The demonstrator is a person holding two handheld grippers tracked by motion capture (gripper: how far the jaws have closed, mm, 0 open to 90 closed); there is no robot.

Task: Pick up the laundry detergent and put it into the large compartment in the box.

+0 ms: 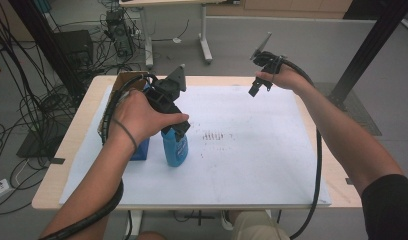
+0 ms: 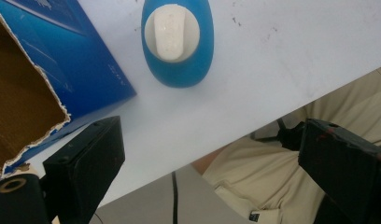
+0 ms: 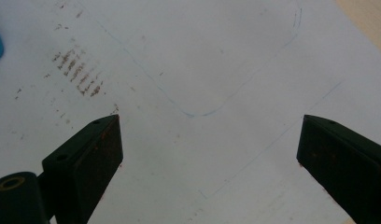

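Note:
A blue bottle (image 1: 175, 149) with a white cap (image 2: 170, 30) stands upright on the white sheet (image 1: 242, 150), left of centre. My left gripper (image 1: 176, 128) hovers just above it, pointing down. In the left gripper view the bottle (image 2: 177, 44) lies ahead of the jaws, and the left gripper (image 2: 212, 158) is open with nothing between them. My right gripper (image 1: 260, 88) is held up over the far right part of the sheet. Seen along its own jaws, the right gripper (image 3: 209, 154) stands open over bare sheet.
A blue box (image 2: 81, 70) with a torn-open brown inside stands just left of the bottle, and it also appears as the blue box (image 1: 140, 149) beside a cardboard box (image 1: 126, 80). Brown smudges (image 3: 79, 77) and a pencilled outline (image 3: 202, 112) mark the sheet. The table's near edge (image 2: 235, 140) runs close below the bottle.

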